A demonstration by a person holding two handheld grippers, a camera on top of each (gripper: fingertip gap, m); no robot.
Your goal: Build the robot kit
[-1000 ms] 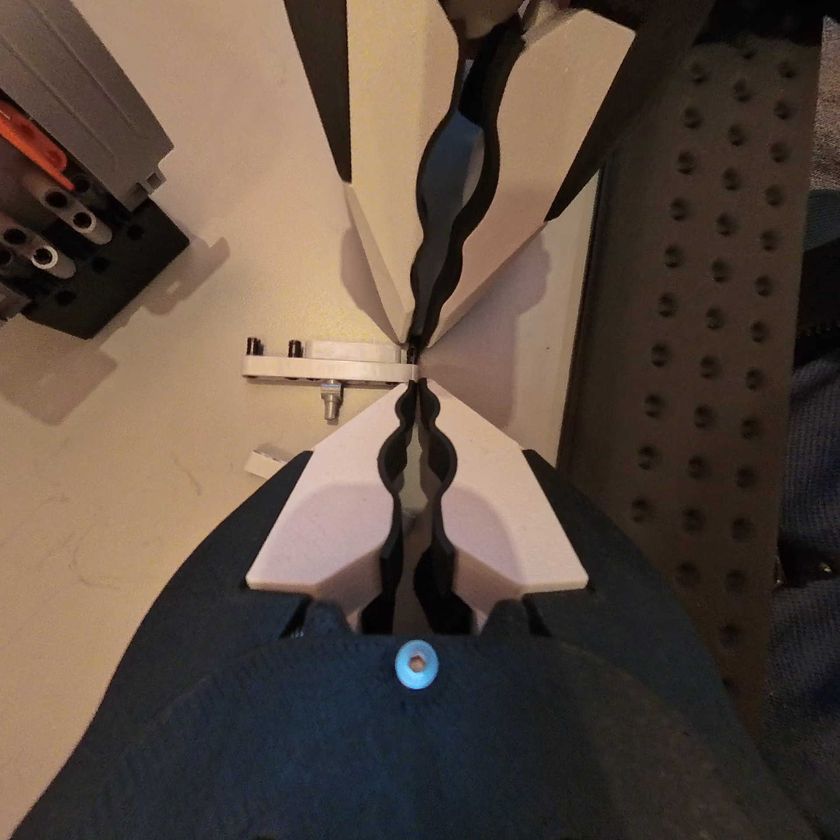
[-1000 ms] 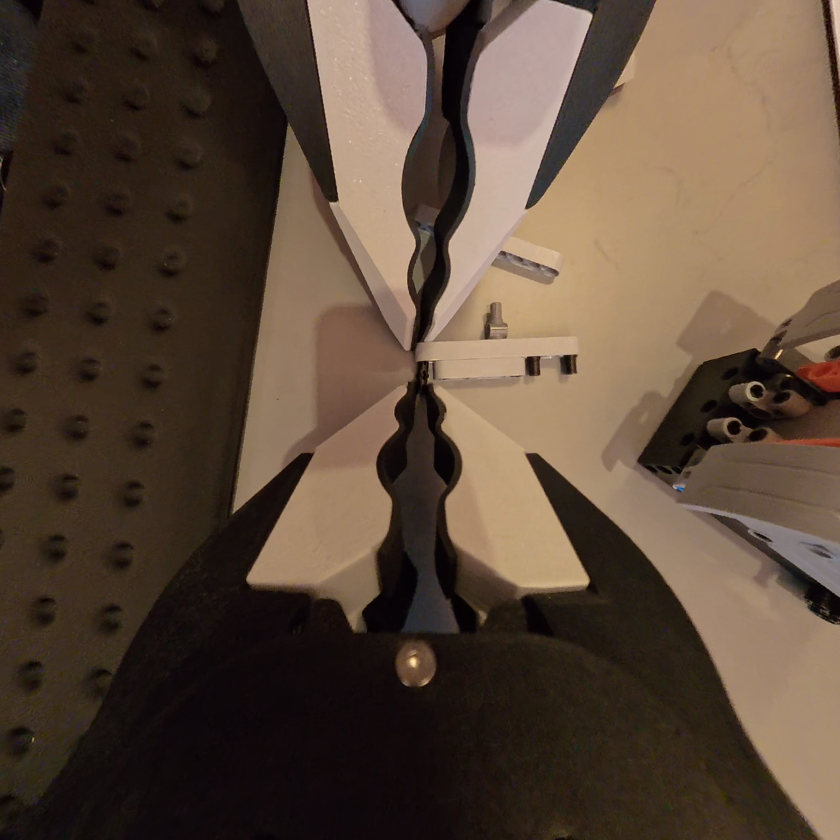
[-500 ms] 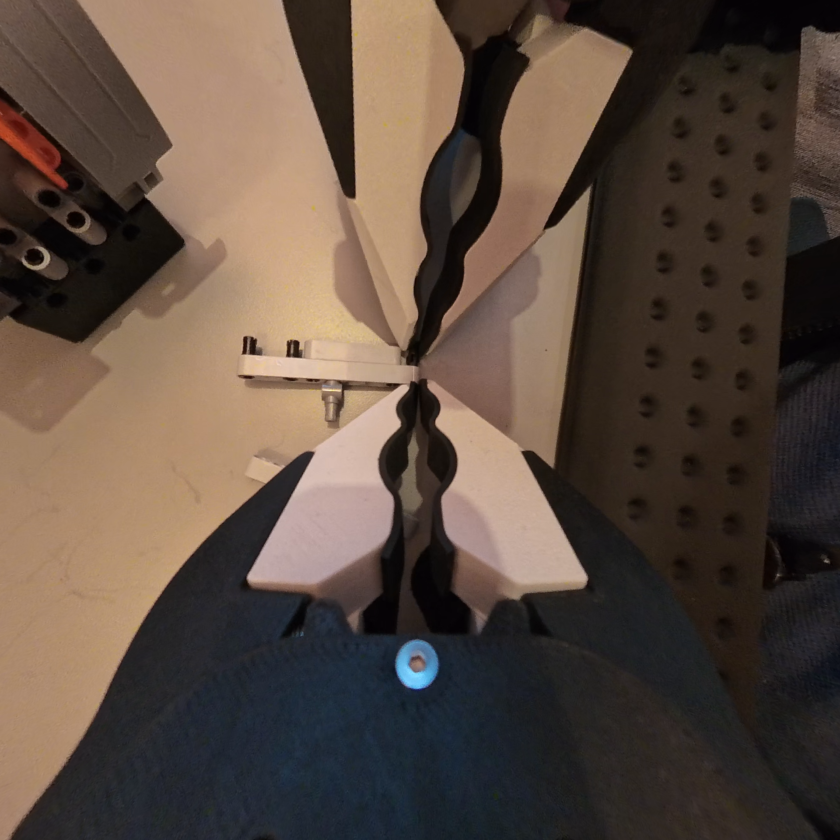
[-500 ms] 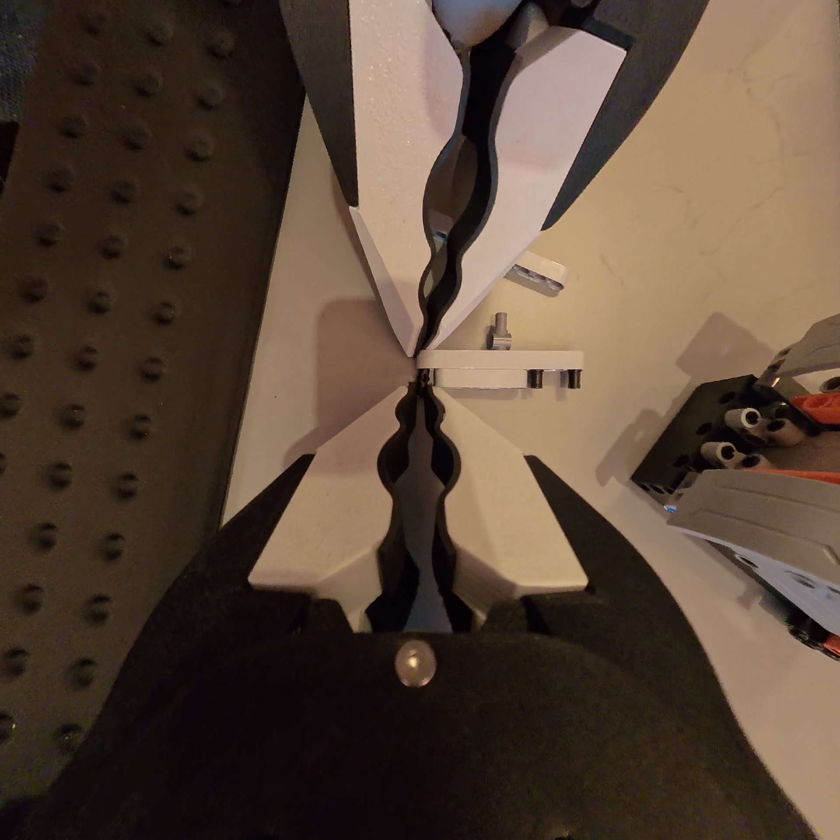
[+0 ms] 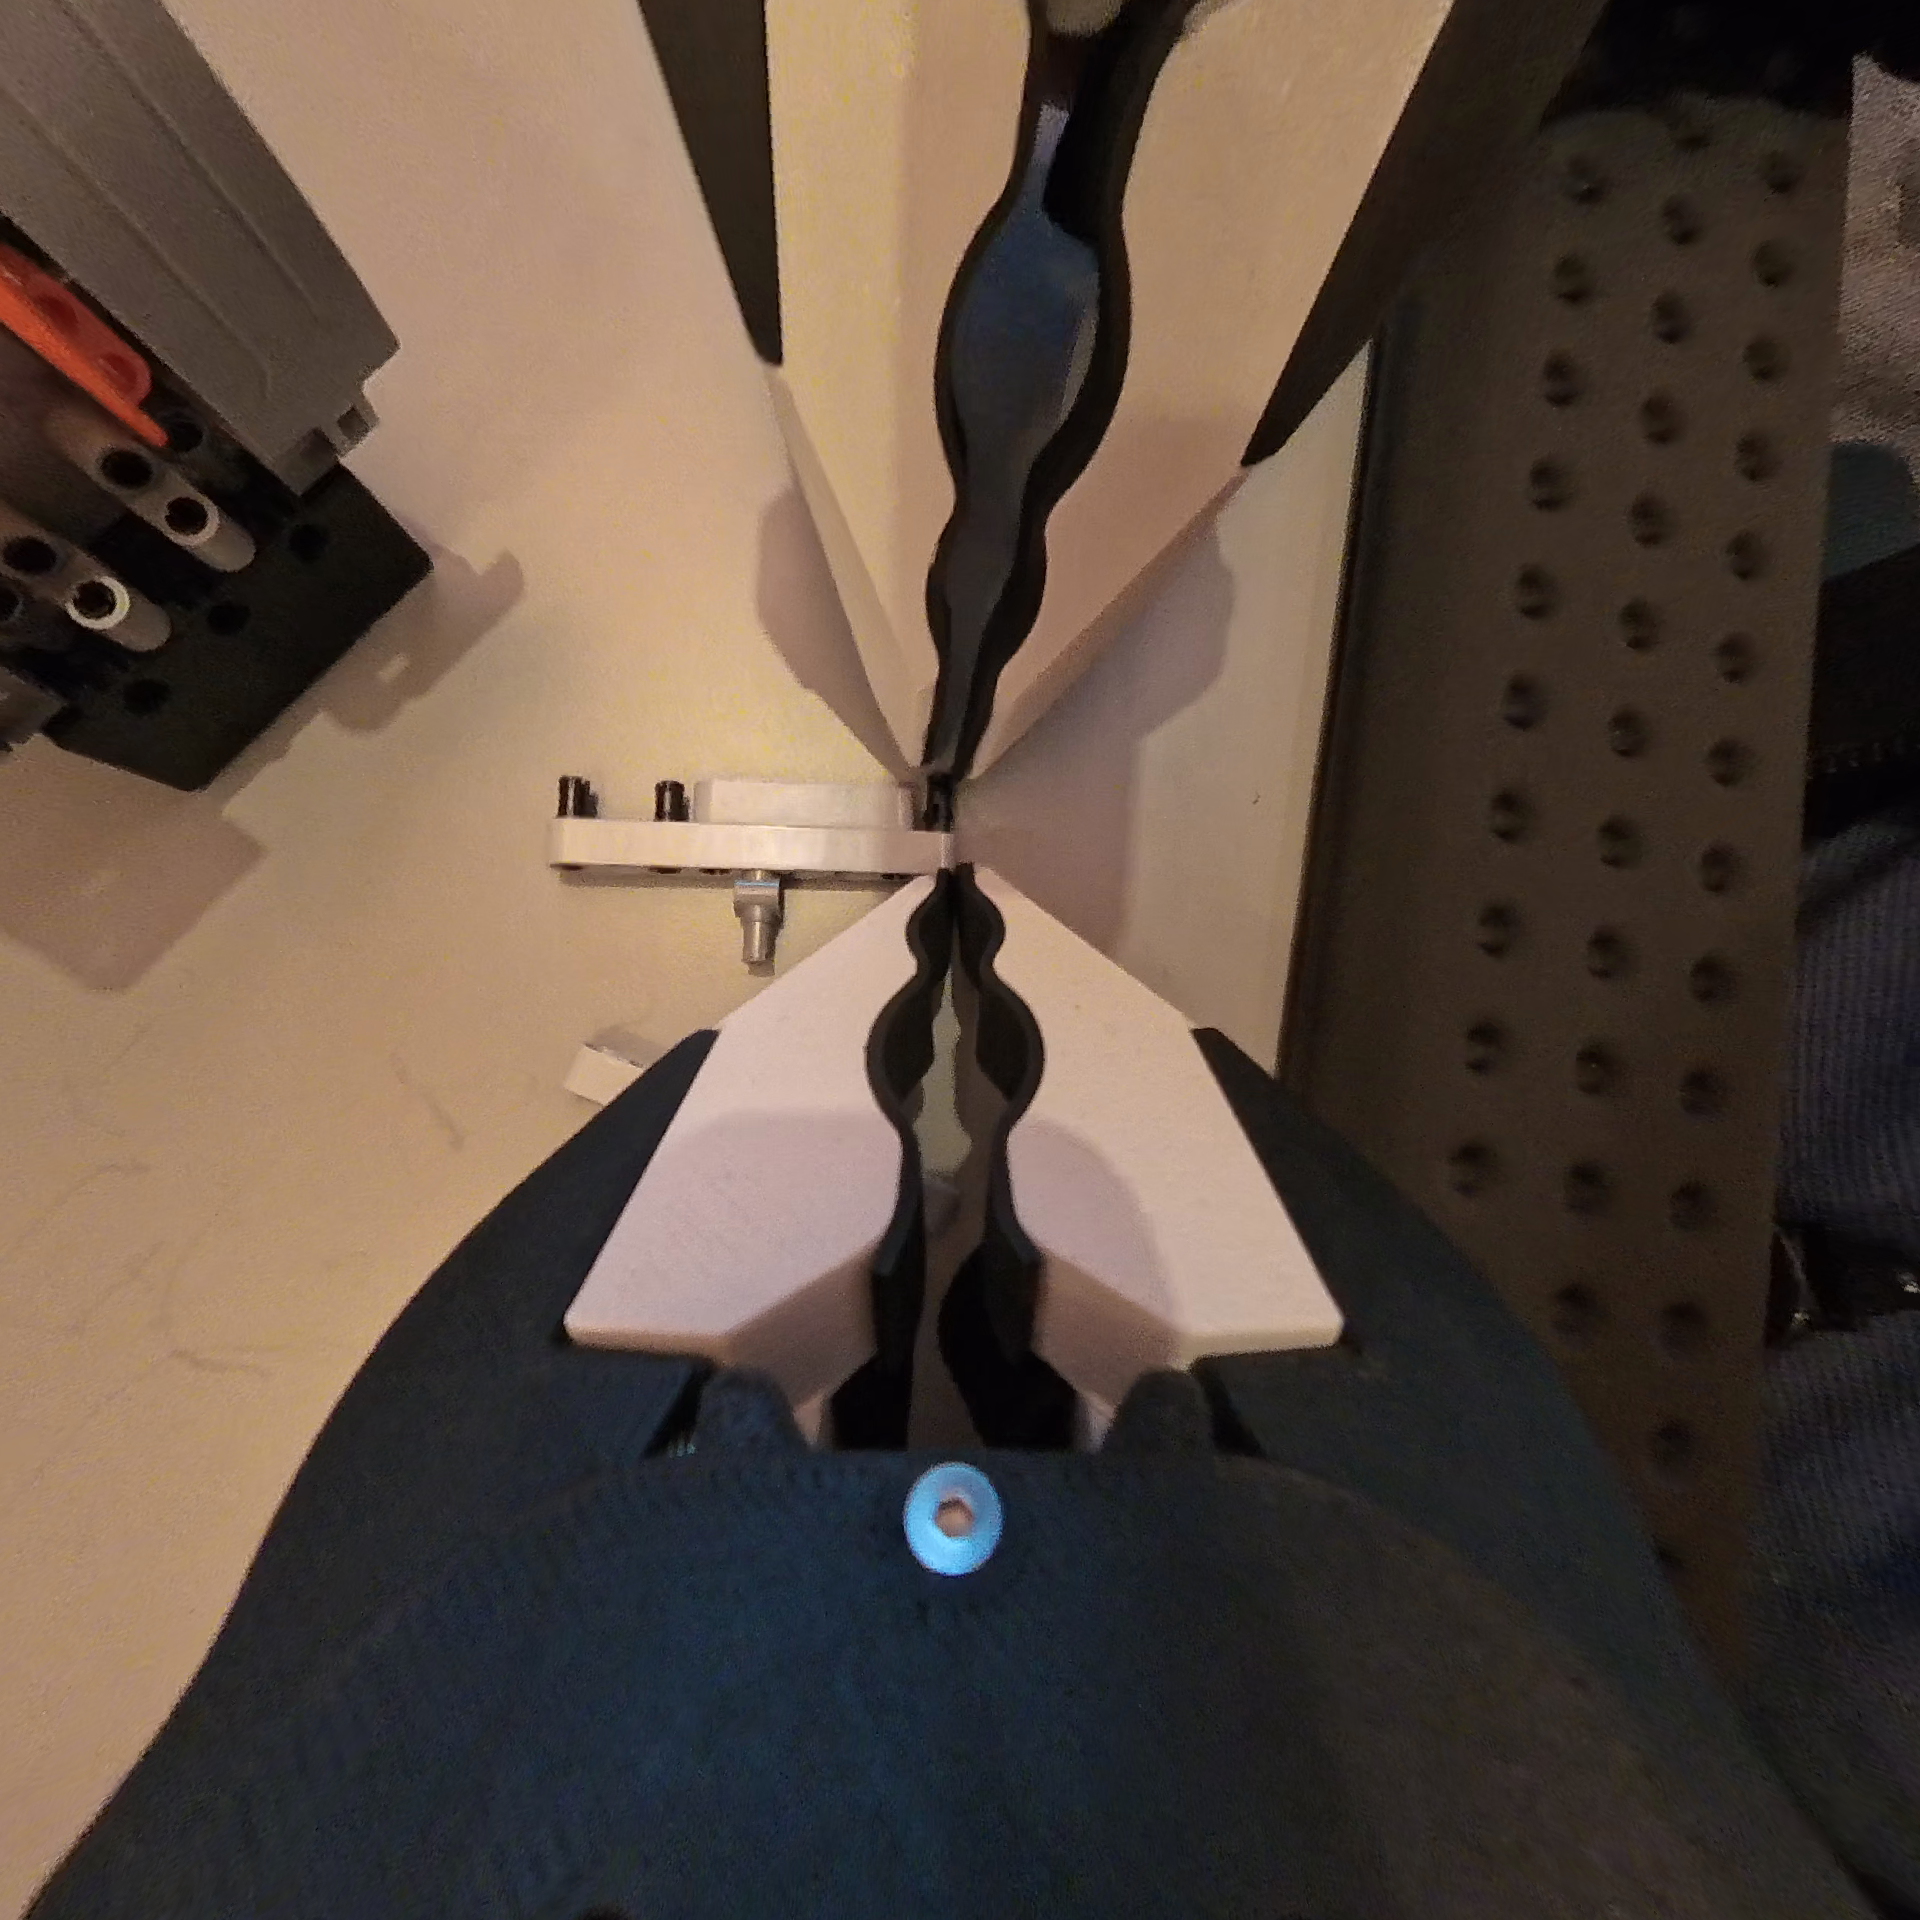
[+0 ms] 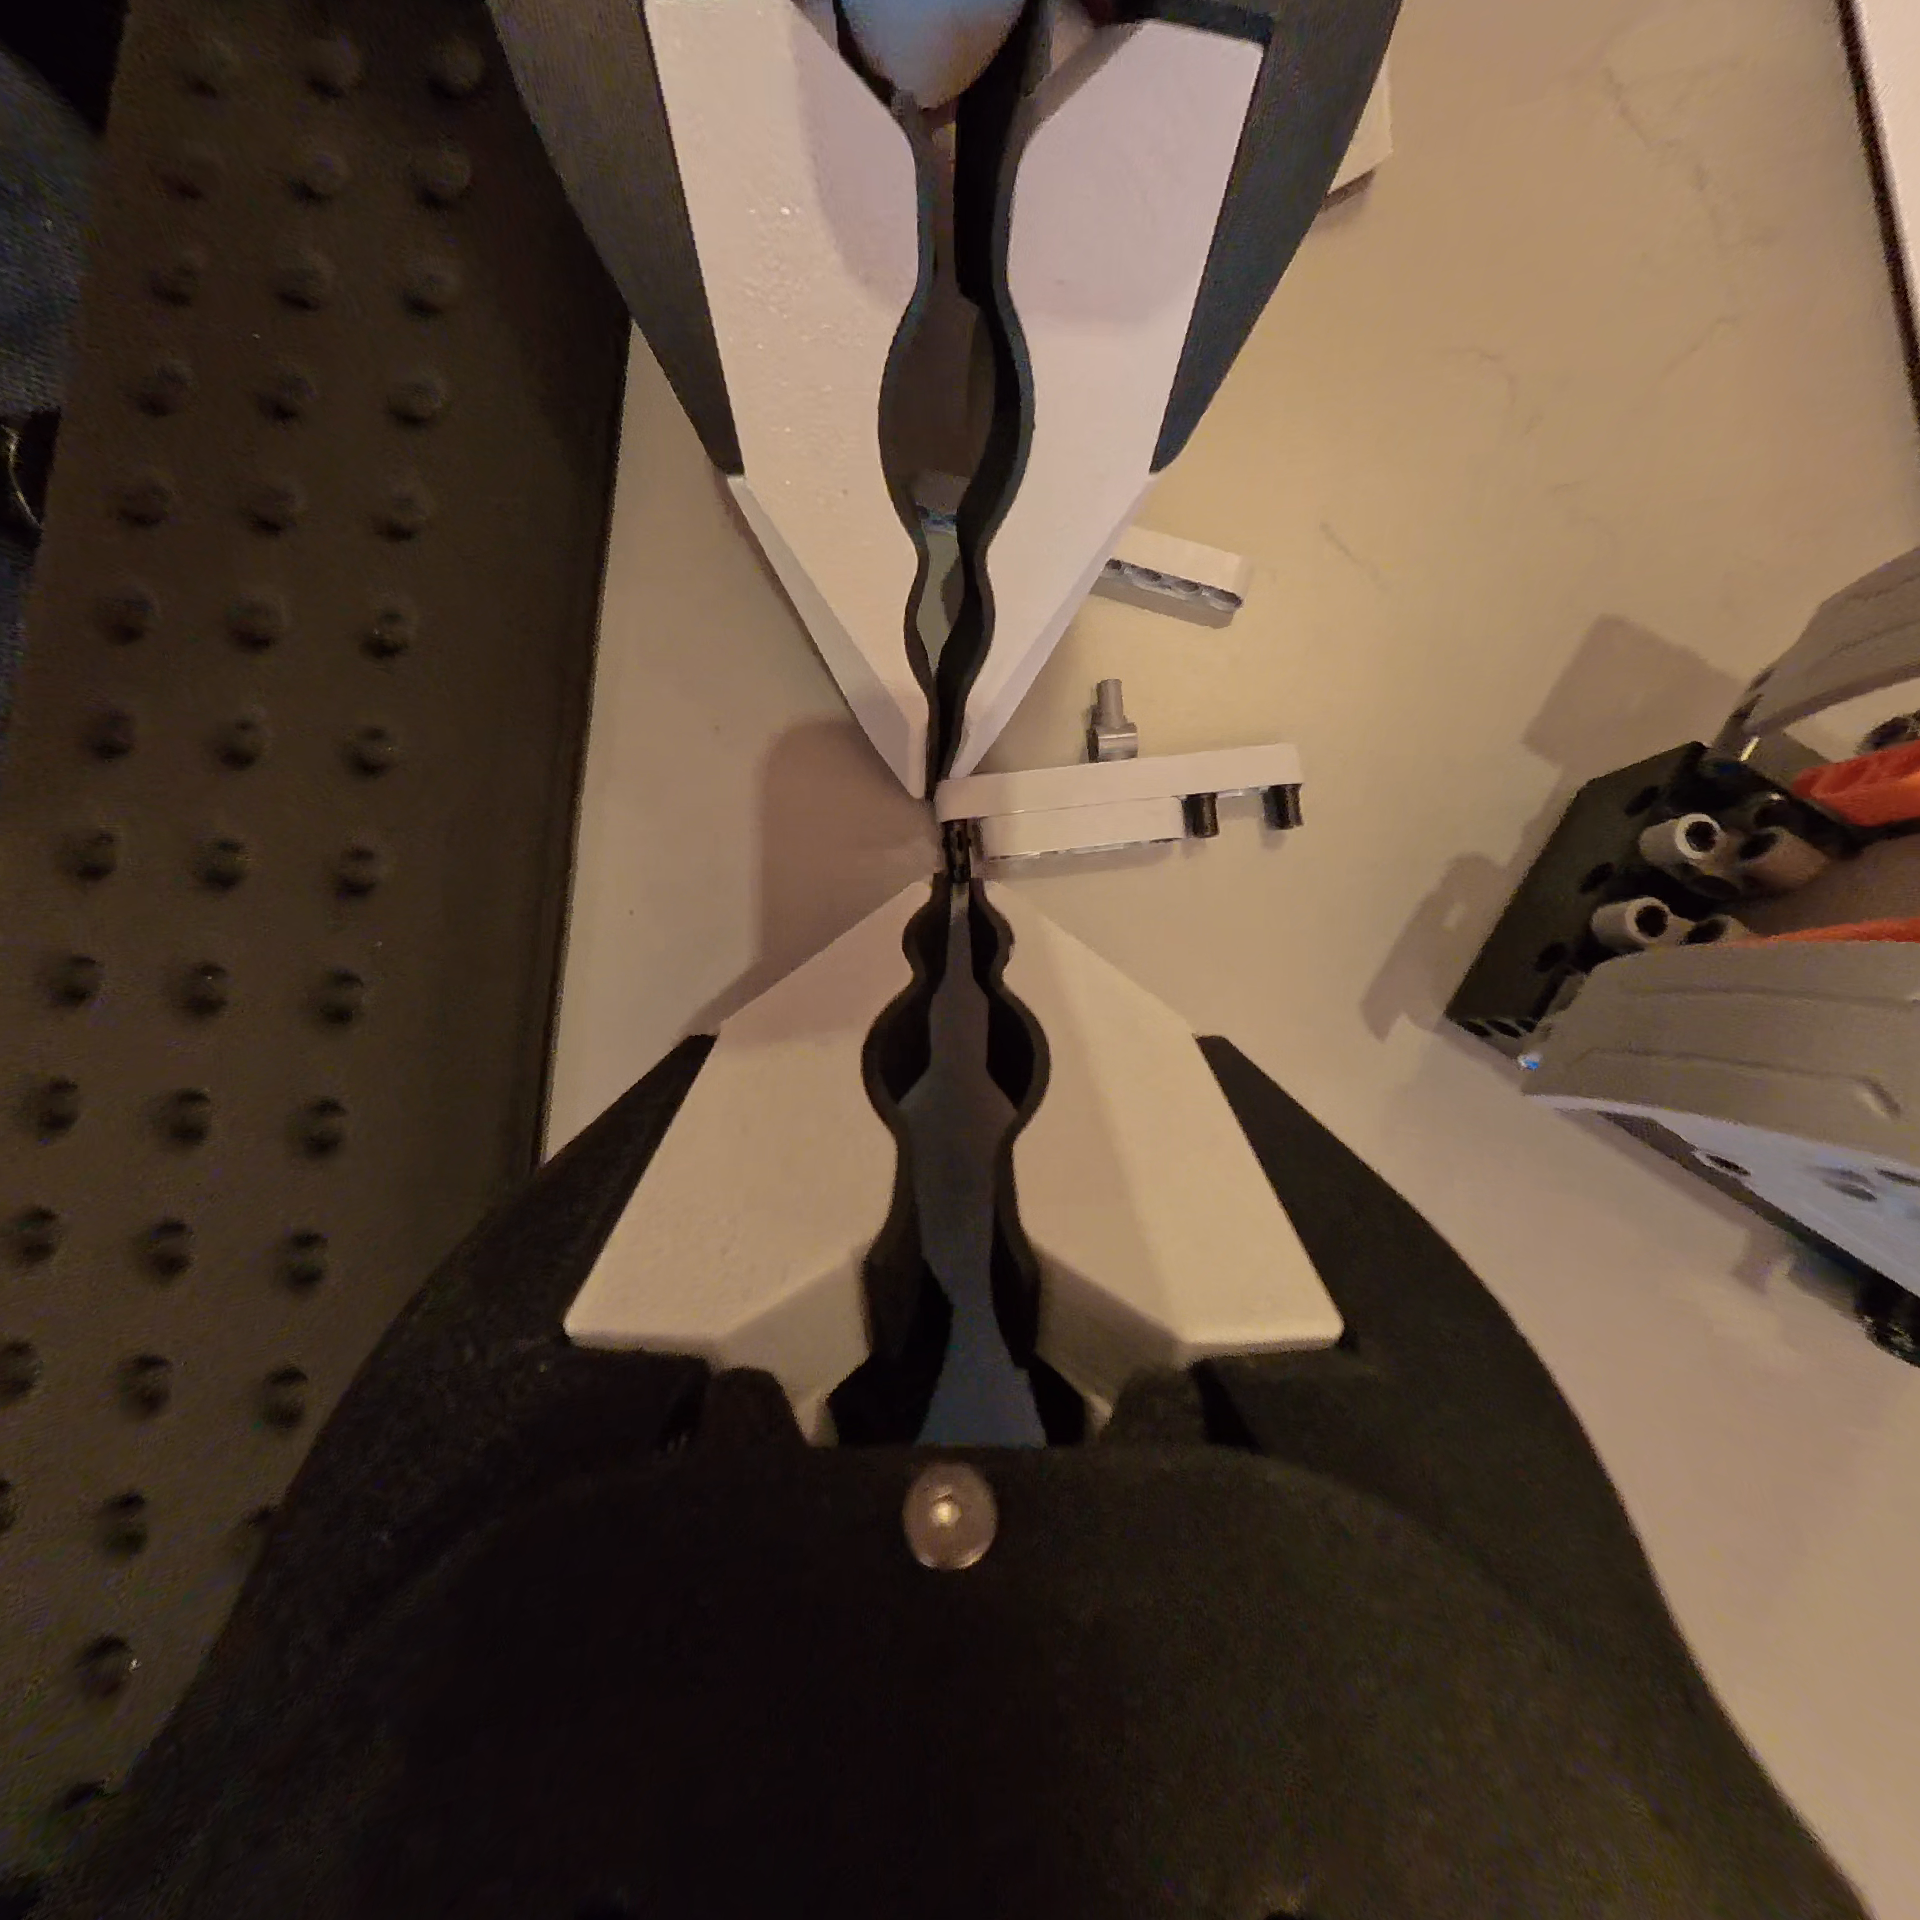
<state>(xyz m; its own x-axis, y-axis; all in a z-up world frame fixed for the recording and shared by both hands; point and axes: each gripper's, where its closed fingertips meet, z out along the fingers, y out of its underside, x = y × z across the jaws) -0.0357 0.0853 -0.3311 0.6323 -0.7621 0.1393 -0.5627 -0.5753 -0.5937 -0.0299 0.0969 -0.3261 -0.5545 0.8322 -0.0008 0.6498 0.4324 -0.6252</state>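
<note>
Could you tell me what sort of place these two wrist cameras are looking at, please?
Probably a hobby or lab workbench for building-toy assembly. A pale tabletop carries a white holed beam with black pegs, gripped tip to tip by both grippers, a partly built grey, black and orange model, and a dark studded mat alongside.

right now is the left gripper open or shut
Shut: the left gripper has its tips pinched on the end of the white beam assembly.

Two matching hand-held claws, black bodies with white fingers

Each claw, the left claw and the right claw, has a rounded, rough black housing, wedge-shaped white fingers lined with wavy black pads, and one silvery hex screw centred near the base.
</note>
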